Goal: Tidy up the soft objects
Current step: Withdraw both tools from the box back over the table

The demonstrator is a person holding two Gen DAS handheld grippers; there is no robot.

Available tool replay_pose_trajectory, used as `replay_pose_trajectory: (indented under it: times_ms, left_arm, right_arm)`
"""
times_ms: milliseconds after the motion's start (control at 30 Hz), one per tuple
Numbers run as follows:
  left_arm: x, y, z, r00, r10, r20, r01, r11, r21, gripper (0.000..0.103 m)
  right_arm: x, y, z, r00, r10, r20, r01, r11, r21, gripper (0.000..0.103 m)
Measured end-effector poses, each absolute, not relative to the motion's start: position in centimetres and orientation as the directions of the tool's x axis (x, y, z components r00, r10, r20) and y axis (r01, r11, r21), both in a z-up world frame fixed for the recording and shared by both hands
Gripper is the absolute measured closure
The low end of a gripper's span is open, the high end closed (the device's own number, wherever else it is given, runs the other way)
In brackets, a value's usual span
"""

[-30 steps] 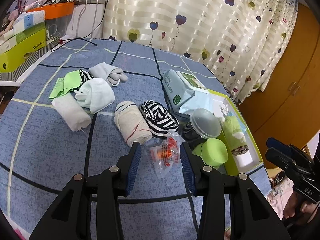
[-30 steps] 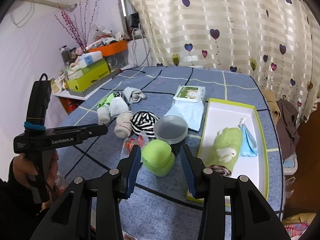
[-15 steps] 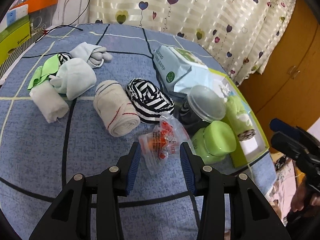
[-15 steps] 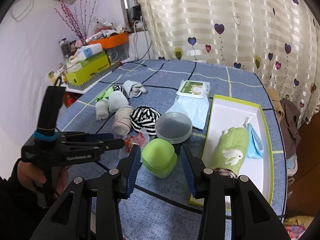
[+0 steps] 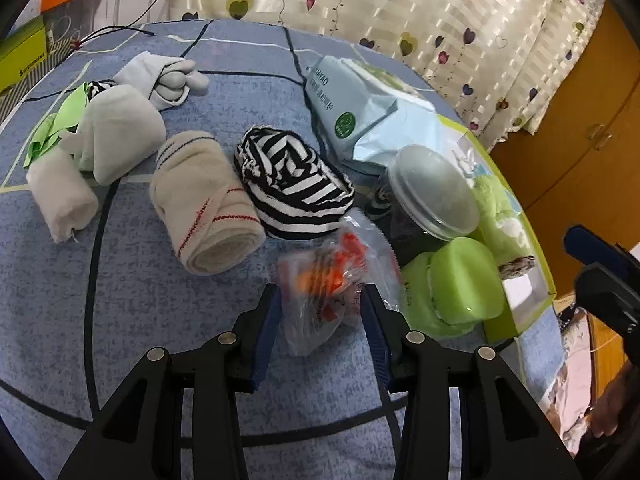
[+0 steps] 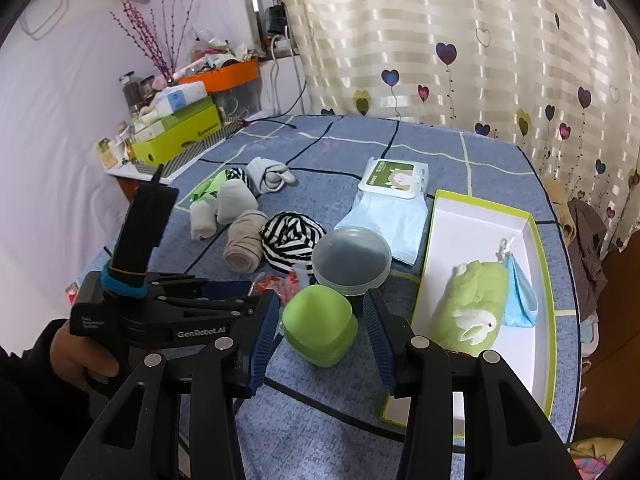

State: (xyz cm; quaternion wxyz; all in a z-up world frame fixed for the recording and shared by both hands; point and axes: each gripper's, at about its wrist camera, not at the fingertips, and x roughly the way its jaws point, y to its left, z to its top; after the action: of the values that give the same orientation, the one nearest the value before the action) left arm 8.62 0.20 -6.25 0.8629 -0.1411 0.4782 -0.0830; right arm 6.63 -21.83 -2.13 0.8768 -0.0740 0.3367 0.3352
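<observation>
Left claw (image 5: 320,312) spread, clear packet with orange contents (image 5: 332,288) between jaws, pads not pressing. Right claw (image 6: 320,320) spread, jaws just widened, green lidded box (image 6: 320,330) between them, small gaps either side. Tight cluster here: round clear-lidded tub (image 6: 351,260), striped roll (image 5: 294,186), beige roll (image 5: 206,200). White tray (image 6: 480,220) at right edge holds green towel (image 6: 472,312). Open blue checked cloth surface (image 5: 120,320) near left. Heart-print curtain (image 6: 440,40) behind.
</observation>
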Motion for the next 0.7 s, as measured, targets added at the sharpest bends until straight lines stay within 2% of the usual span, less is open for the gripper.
replay_pose_trajectory:
  times_ms: [400, 500, 600, 700]
  left_arm:
    - [9.1, 0.5, -6.3, 0.540, -0.311, -0.782, 0.006, 0.931, -0.366, 0.061]
    - [8.9, 0.8, -6.5, 0.537, -0.304, -0.787, 0.001, 0.933, -0.360, 0.083]
    - [8.4, 0.9, -6.0, 0.552, -0.308, -0.775, 0.013, 0.932, -0.361, 0.088]
    - [7.4, 1.6, -4.9, 0.580, -0.315, -0.752, 0.020, 0.928, -0.373, 0.089]
  right_arm:
    - [6.9, -21.4, -2.2, 0.546, 0.535, -0.645, -0.638, 0.764, 0.095, 0.060]
    - [6.9, -21.4, -2.2, 0.546, 0.536, -0.644, -0.638, 0.764, 0.096, 0.060]
    - [6.9, -21.4, -2.2, 0.545, 0.535, -0.646, -0.639, 0.764, 0.094, 0.060]
    - [7.3, -20.6, -2.2, 0.540, 0.538, -0.647, -0.643, 0.760, 0.096, 0.060]
